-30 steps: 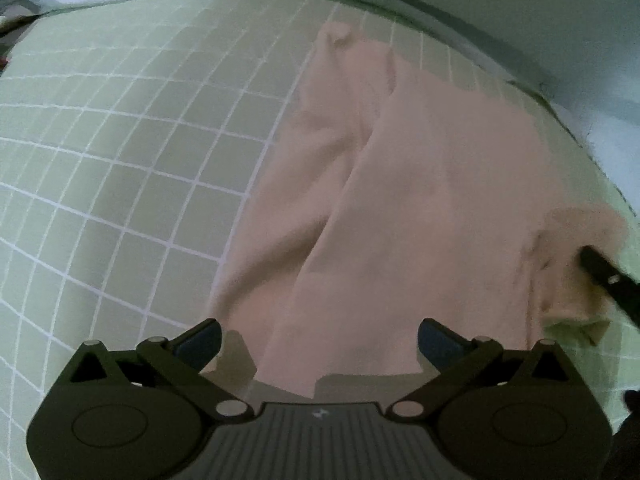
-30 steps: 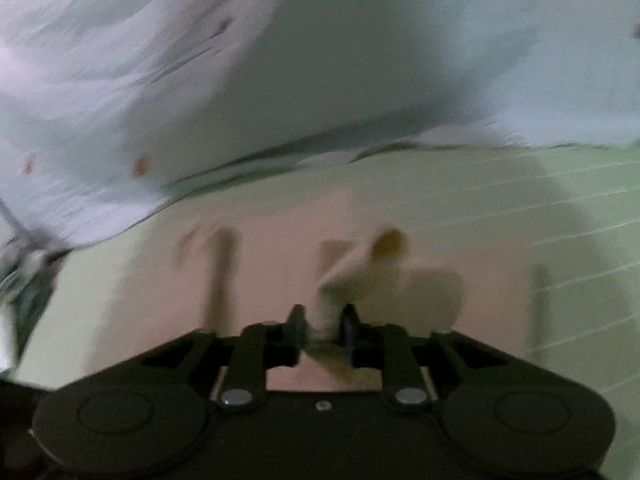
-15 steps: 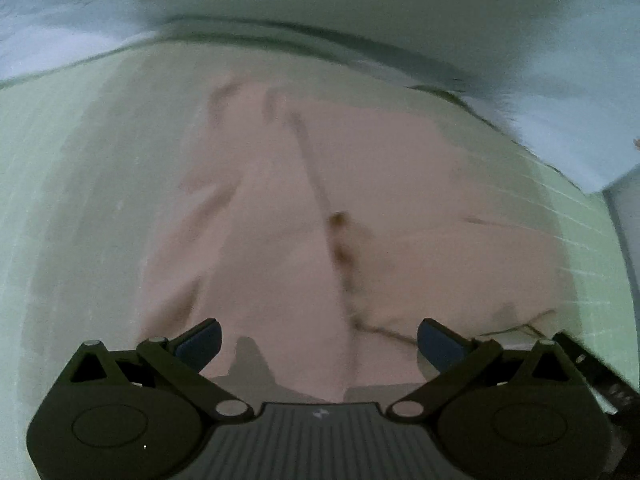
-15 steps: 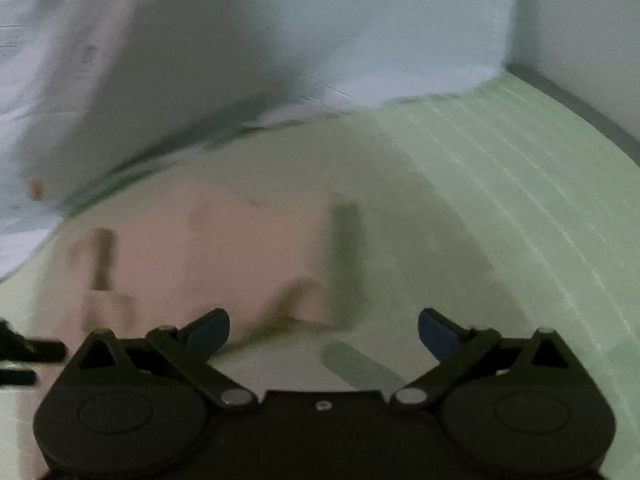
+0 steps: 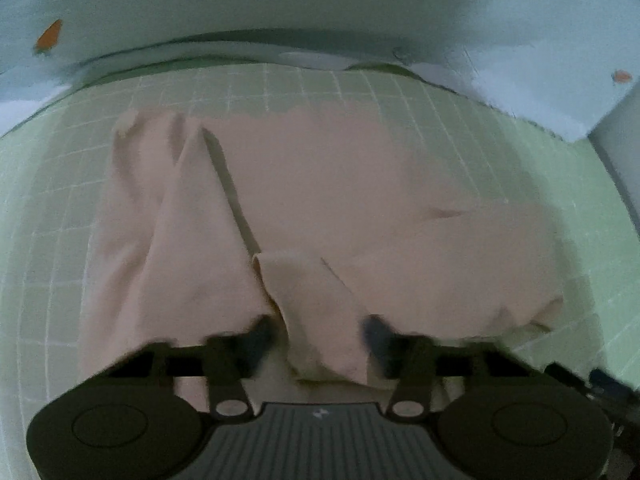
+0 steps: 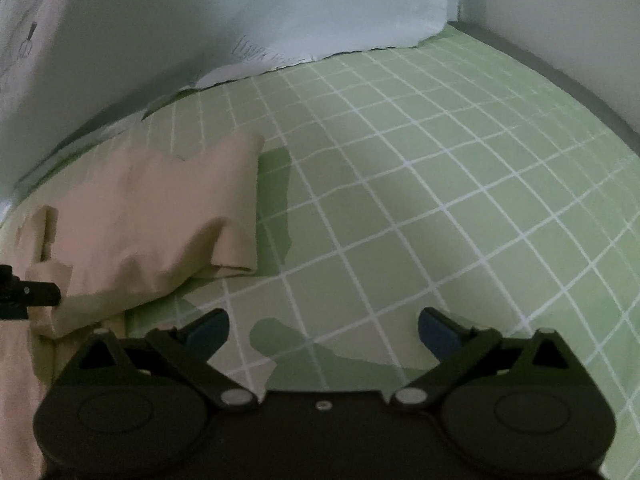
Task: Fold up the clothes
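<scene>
A pale pink garment (image 5: 320, 200) lies partly folded on the green grid sheet (image 5: 60, 200); a sleeve (image 5: 304, 292) is folded over its middle. My left gripper (image 5: 318, 340) sits low over the garment's near edge, its jaws half closed around a raised fold of the sleeve, motion-blurred. In the right wrist view the garment (image 6: 152, 224) lies at the left, with one fingertip of the left gripper at the far left edge. My right gripper (image 6: 322, 328) is open and empty over the bare sheet (image 6: 440, 200), to the right of the garment.
A light blue wall or cover (image 5: 320, 0) with small orange marks (image 5: 49, 36) borders the far side of the sheet. A grey edge (image 6: 560, 76) runs along the right in the right wrist view. Bare sheet lies to the right of the garment.
My right gripper let go of the sleeve, opened and moved off to the right of the garment. My left gripper moved in over the near edge and its jaws narrowed around the sleeve fold.
</scene>
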`<state>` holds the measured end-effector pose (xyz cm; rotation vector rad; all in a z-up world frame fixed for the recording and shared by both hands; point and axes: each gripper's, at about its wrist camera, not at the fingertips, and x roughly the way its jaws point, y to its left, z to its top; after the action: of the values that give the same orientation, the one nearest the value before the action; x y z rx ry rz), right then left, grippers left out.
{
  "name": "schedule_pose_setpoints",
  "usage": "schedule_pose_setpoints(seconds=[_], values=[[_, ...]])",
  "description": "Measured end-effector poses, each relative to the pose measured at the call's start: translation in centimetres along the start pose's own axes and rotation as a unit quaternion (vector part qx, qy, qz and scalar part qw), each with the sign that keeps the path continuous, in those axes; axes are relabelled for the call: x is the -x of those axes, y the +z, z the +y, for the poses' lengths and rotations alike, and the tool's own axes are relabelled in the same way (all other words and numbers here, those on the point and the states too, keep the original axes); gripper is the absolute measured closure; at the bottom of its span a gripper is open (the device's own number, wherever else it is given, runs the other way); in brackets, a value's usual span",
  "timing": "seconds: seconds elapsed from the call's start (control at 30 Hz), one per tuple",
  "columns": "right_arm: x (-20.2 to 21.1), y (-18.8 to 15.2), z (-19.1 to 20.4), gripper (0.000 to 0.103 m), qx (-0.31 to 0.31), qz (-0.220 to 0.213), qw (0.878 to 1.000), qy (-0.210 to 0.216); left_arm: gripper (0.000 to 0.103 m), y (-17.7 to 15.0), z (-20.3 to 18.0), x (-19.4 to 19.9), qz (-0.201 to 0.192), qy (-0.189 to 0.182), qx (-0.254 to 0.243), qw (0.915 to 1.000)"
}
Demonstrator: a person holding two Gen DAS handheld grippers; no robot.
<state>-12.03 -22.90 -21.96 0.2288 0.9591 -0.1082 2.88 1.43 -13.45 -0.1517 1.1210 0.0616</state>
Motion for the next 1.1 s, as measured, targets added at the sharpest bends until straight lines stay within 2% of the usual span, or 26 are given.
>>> schedule_pose_setpoints(seconds=[0.03, 0.07, 0.2, 0.27, 0.3, 0.37, 0.43, 0.5, 0.53, 0.83, 1.1], values=[[0.0, 0.0, 0.1, 0.001, 0.004, 0.001, 1.000, -0.002, 0.095, 0.1, -0.1, 0.2, -0.003, -0.003, -0.010, 0.9999], [-0.1, -0.1, 0.2, 0.001, 0.009, 0.002, 1.000, -0.003, 0.099, 0.3, -0.3, 0.4, -0.004, -0.008, -0.015, 0.9998], [0.0, -0.3, 0.8, 0.001, 0.025, 0.005, 1.000, -0.005, 0.097, 0.4, -0.7, 0.9, -0.015, 0.009, -0.023, 0.9996], [0.0, -0.4, 1.0, 0.001, 0.030, 0.006, 1.000, -0.004, 0.096, 0.4, -0.7, 0.5, -0.010, 0.002, -0.025, 0.9996], [0.0, -0.4, 1.1, 0.001, 0.033, 0.007, 0.999, -0.003, 0.094, 0.4, -0.7, 0.3, -0.006, -0.003, -0.025, 0.9997], [0.0, -0.5, 1.3, 0.001, 0.037, 0.009, 0.999, -0.001, 0.082, 0.6, -0.6, -0.4, 0.004, -0.012, -0.019, 0.9997], [0.0, -0.6, 1.5, 0.001, 0.042, 0.011, 0.999, 0.000, 0.082, 0.8, -0.5, -1.2, 0.009, -0.022, -0.007, 0.9997], [0.1, -0.8, 1.6, 0.001, 0.045, 0.015, 0.999, -0.001, 0.089, 1.1, -0.6, -1.6, 0.009, -0.030, 0.002, 0.9995], [0.3, -0.9, 1.5, 0.001, 0.043, 0.016, 0.999, -0.001, 0.098, 1.1, -0.7, -1.4, 0.003, -0.031, 0.003, 0.9995], [1.9, -2.0, 1.4, 0.001, 0.037, 0.015, 0.999, -0.020, 0.098, 1.4, 0.0, 3.6, -0.074, -0.029, 0.022, 0.9966], [4.6, -4.1, 4.2, 0.001, 0.035, 0.004, 0.999, -0.032, 0.098, 0.8, 3.7, 9.8, -0.146, -0.020, 0.014, 0.9889]])
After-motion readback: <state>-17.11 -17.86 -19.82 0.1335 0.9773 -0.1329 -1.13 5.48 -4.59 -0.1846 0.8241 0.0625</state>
